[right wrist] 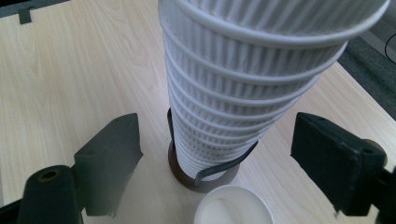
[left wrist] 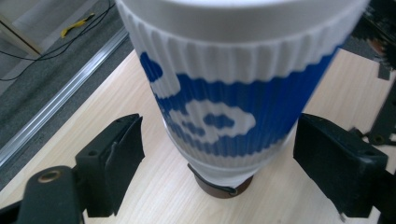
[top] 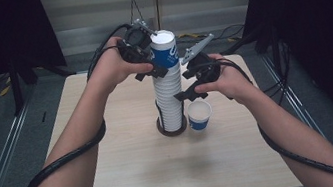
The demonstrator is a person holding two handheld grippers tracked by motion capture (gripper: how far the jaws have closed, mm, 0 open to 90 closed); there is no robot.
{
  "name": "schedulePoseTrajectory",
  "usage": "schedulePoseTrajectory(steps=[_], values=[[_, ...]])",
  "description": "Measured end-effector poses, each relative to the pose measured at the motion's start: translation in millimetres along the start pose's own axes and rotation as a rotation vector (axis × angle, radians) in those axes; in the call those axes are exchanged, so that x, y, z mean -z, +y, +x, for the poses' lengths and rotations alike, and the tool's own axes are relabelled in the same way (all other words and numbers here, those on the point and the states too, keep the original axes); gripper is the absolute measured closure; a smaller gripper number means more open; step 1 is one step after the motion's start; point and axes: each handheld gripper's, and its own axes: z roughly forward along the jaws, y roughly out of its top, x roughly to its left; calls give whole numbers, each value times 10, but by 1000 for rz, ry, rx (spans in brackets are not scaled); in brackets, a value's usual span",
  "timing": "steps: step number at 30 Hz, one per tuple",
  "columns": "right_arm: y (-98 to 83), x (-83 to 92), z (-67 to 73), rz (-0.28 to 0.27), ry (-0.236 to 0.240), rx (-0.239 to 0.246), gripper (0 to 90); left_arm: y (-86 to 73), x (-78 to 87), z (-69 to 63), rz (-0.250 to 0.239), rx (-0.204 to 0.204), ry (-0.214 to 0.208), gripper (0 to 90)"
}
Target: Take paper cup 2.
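A tall stack of ribbed white paper cups [top: 170,104] stands in a brown holder [top: 164,130] at the middle of the table. Its top cup [top: 165,53] is blue and white. My left gripper [top: 152,70] is at this top cup [left wrist: 233,93], one jaw on each side, open, with a gap between each pad and the cup wall. My right gripper [top: 184,86] is lower, at the stack's right side. It is open too, and the stack [right wrist: 243,84] rises between its jaws untouched. A single blue and white cup [top: 199,114] stands upright just right of the holder.
The light wooden table [top: 137,179] has bare surface in front and to both sides of the stack. Black cables trail from both grippers along the forearms. Grey floor, metal rails and dark stands surround the table.
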Motion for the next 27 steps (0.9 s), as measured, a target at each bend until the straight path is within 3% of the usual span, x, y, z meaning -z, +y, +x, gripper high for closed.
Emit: schedulePoseTrajectory(steps=[6, 8, 16, 23, 27], values=[[-3, 21, -6, -4, -7, 3, 152, 33, -39, 0, -14, 8, -9, 159], [0, 42, -14, -17, -15, -8, 153, 62, -43, -21, -30, -7, 2, 160], [16, 53, -42, -58, -29, -48, 149, 76, -102, -39, -53, 2, -8, 183], [89, -1, -23, -101, -21, -86, 132, 99, -95, -58, -37, -2, -25, 194], [117, -33, -23, -135, -33, -104, 134, 121, -82, -50, -25, 19, -34, 200]])
